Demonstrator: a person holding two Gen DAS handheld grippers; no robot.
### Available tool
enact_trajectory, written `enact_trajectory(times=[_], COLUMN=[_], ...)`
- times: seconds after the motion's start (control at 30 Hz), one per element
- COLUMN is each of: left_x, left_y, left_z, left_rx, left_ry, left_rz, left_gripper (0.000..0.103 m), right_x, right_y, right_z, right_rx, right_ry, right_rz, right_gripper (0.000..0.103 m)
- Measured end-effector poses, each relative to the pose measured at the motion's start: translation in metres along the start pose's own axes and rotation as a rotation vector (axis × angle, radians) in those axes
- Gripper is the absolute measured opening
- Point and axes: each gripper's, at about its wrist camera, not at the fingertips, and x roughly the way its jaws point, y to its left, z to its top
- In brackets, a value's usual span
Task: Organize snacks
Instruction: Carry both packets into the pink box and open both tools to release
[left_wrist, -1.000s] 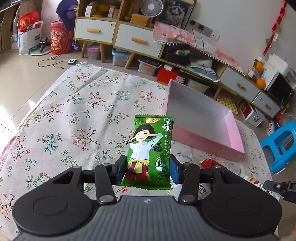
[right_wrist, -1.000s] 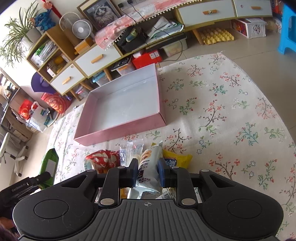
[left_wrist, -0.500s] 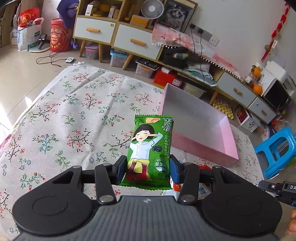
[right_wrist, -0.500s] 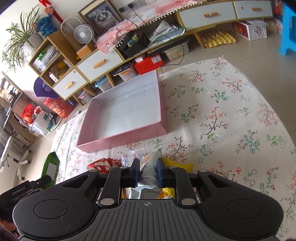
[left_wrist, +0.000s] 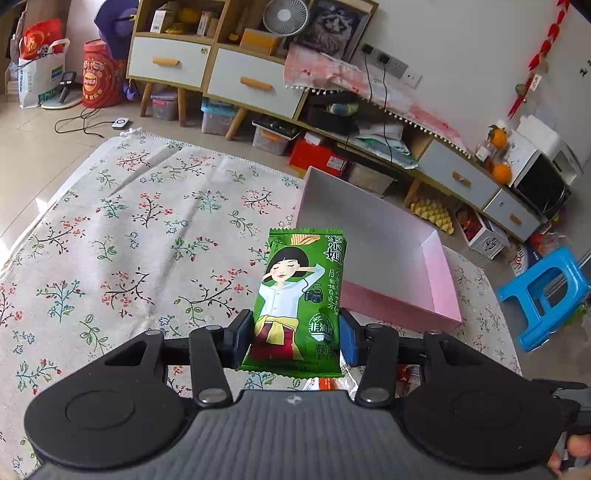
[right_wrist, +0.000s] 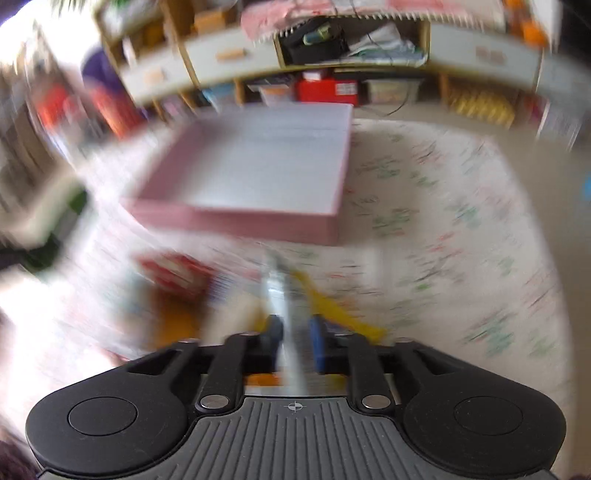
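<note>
in the left wrist view, a green snack packet (left_wrist: 298, 301) is clamped by its lower part between the fingers of the left gripper (left_wrist: 295, 338), held upright above the floral cloth (left_wrist: 122, 236). the pink box (left_wrist: 384, 254) is seen just beyond and to the right of the packet, open and with nothing visible inside it. in the right wrist view, which is heavily blurred, a pale, thin snack packet (right_wrist: 286, 306) is pinched between the nearly closed fingers of the right gripper (right_wrist: 294, 341); a red packet (right_wrist: 177, 273) and a yellow packet (right_wrist: 332, 306) are made out below it on the cloth, short of the box (right_wrist: 258, 177). the carrying step is judged to be in hand, with both packets lifted but not yet delivered. the next move is thought to call for each packet to be brought over the box wall and released flat inside.
</note>
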Motion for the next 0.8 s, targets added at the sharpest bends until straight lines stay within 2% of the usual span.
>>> enact_trajectory(times=[0.03, 0.07, 0.13, 0.17, 0.2, 0.23, 0.27, 0.33, 0.43, 0.6, 0.73, 0.8], left_x=[-0.001, -0.001, -0.001, 0.0, 0.0, 0.0, 0.0, 0.0, 0.005, 0.032, 0.057, 0.068], left_y=[-0.001, -0.003, -0.007, -0.009, -0.01, -0.011, -0.011, -0.013, -0.019, -0.034, -0.048, -0.052], left_z=[0.0, 0.0, 0.0, 0.0, 0.0, 0.0, 0.0, 0.003, 0.008, 0.028, 0.042, 0.047], left_rx=[0.005, 0.012, 0.028, 0.033, 0.036, 0.038, 0.041, 0.049, 0.088, 0.095, 0.132, 0.133], left_ry=[-0.005, -0.01, -0.012, -0.01, -0.008, -0.006, -0.006, -0.014, -0.034, -0.043, -0.076, -0.082], left_rz=[0.001, 0.005, 0.008, 0.004, 0.0, -0.003, -0.005, -0.006, 0.019, 0.02, 0.037, 0.034], left_gripper=[0.044, 0.044, 0.044, 0.044, 0.044, 0.044, 0.044, 0.044, 0.044, 0.044, 0.044, 0.044], right_x=[0.002, 0.006, 0.019, 0.026, 0.027, 0.023, 0.015, -0.007, -0.026, -0.003, 0.009, 0.017], right_y=[-0.001, -0.003, -0.002, 0.002, 0.008, 0.011, 0.009, 0.004, 0.001, -0.015, -0.039, -0.04], right_z=[0.0, 0.0, -0.002, -0.005, -0.007, -0.007, -0.004, 0.001, 0.011, 0.044, 0.08, 0.093], right_rx=[-0.01, 0.001, 0.008, -0.014, -0.061, -0.085, -0.044, 0.016, 0.052, 0.13, 0.265, 0.287], right_ry=[0.002, 0.014, 0.075, 0.103, 0.096, 0.083, 0.073, 0.015, -0.056, -0.08, -0.156, -0.193], right_rz=[0.002, 0.024, 0.065, 0.05, 0.003, -0.008, 0.02, 0.087, 0.123, 0.065, 0.123, 0.133], right_gripper=[0.064, 0.069, 0.066, 0.059, 0.046, 0.035, 0.027, 0.026, 0.026, 0.026, 0.026, 0.026])
